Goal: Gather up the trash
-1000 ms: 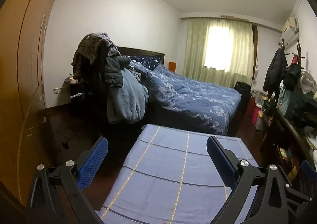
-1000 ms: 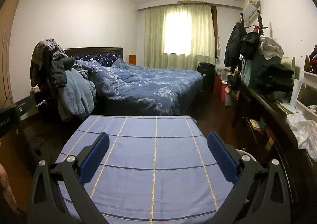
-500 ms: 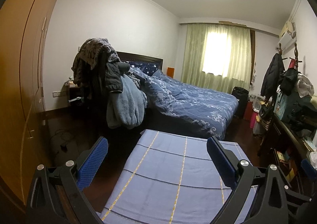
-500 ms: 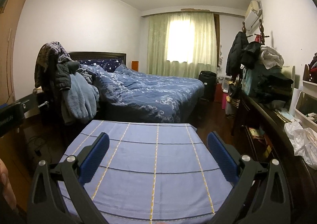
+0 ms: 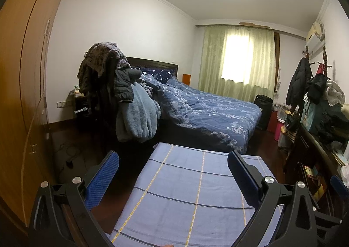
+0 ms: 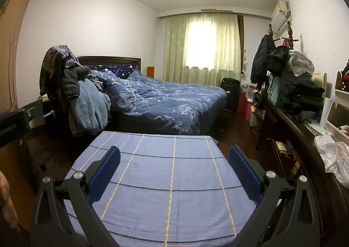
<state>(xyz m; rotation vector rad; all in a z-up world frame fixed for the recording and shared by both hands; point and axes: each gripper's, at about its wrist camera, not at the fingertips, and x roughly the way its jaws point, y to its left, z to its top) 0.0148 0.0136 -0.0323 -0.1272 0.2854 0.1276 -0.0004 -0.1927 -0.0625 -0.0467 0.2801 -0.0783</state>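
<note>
Both the left hand-held gripper [image 5: 173,163] and the right hand-held gripper [image 6: 174,157] hovered spread and empty over the checked desk [image 6: 172,172]. Only the right view showed a crumpled white plastic bag [image 6: 332,156], right of that desk on the dark sideboard [image 6: 305,137].

A low table covered by a blue checked cloth [image 6: 172,172] stands at the foot of the bed [image 6: 174,105], its cloth bare (crossed only by yellow and dark lines). The bed carries a rumpled blue patterned duvet [image 5: 207,109], with star-print pillows [image 6: 115,71] at its headboard. Right of the table, a dark wooden sideboard [image 6: 290,120] holds a crumpled white plastic bag [image 6: 333,159] and stacked dark clothes [image 6: 305,98].
</note>
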